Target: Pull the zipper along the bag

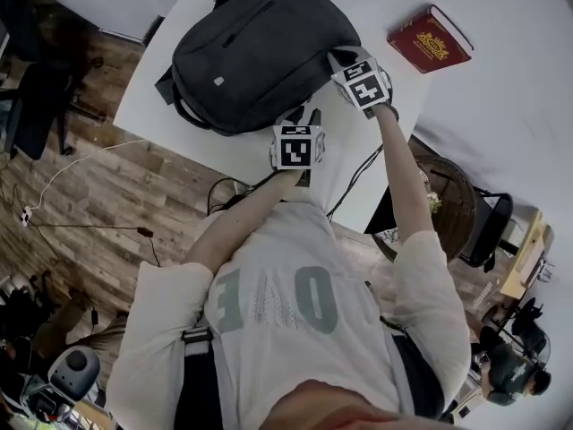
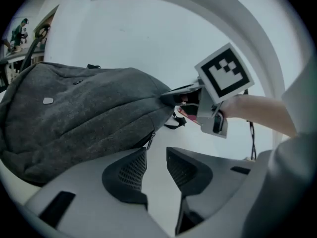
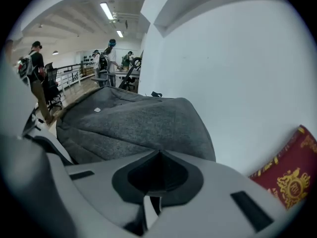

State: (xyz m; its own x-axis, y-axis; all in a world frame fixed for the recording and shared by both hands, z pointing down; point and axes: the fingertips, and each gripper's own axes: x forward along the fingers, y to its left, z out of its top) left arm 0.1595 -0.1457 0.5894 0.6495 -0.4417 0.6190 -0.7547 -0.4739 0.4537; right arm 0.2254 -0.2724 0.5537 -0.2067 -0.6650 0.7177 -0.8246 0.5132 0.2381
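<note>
The left gripper [image 2: 156, 153] holds its black ribbed jaws spread, with nothing between them. What looks like a small metal zipper pull [image 2: 149, 140] hangs just ahead, slightly left, at the near edge of the dark grey fabric backpack [image 2: 84, 118] on the white table [image 1: 228, 155]. The bag's length runs away leftward. The right gripper [image 3: 158, 157], jaws pressed together and empty, sits by the bag's right corner, so the left gripper looks nearer the pull.
</note>
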